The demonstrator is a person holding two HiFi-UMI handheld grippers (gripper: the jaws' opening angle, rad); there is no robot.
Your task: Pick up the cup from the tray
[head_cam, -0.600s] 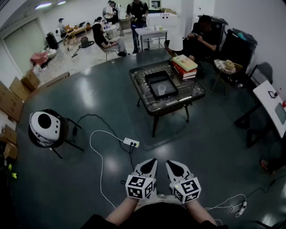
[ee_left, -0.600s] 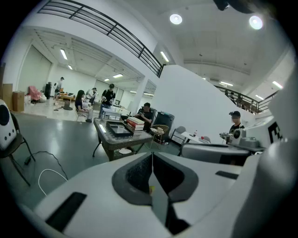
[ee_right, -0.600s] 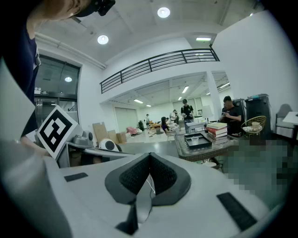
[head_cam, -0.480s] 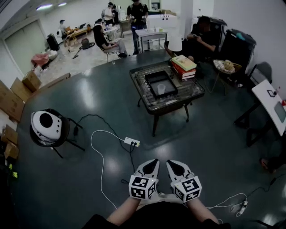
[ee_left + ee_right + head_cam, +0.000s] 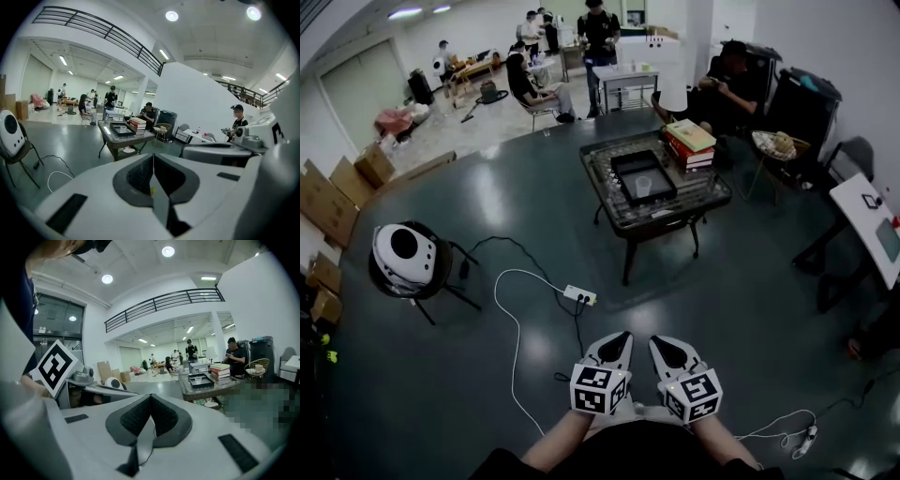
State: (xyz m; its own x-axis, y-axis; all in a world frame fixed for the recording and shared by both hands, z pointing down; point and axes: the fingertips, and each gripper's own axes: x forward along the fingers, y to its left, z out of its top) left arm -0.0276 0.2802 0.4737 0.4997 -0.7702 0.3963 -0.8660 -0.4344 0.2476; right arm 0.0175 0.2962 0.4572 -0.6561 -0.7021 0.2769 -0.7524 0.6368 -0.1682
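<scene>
A clear plastic cup (image 5: 643, 186) stands in a black tray (image 5: 642, 174) on a low glass-topped table (image 5: 703, 202) far ahead of me. The tray (image 5: 119, 130) and table show small in the left gripper view, and the tray (image 5: 200, 380) with the cup (image 5: 198, 378) in the right gripper view. My left gripper (image 5: 619, 339) and right gripper (image 5: 660, 342) are side by side close to my body, well short of the table. Both are shut with nothing between their jaws.
A stack of books (image 5: 688, 142) lies on the table beside the tray. A white cable and power strip (image 5: 580, 296) cross the floor between me and the table. A round black-and-white stool (image 5: 405, 256) stands at left. People sit and stand beyond the table.
The view has drifted slightly, bringing the table a little nearer. Both grippers stay shut and side by side.
</scene>
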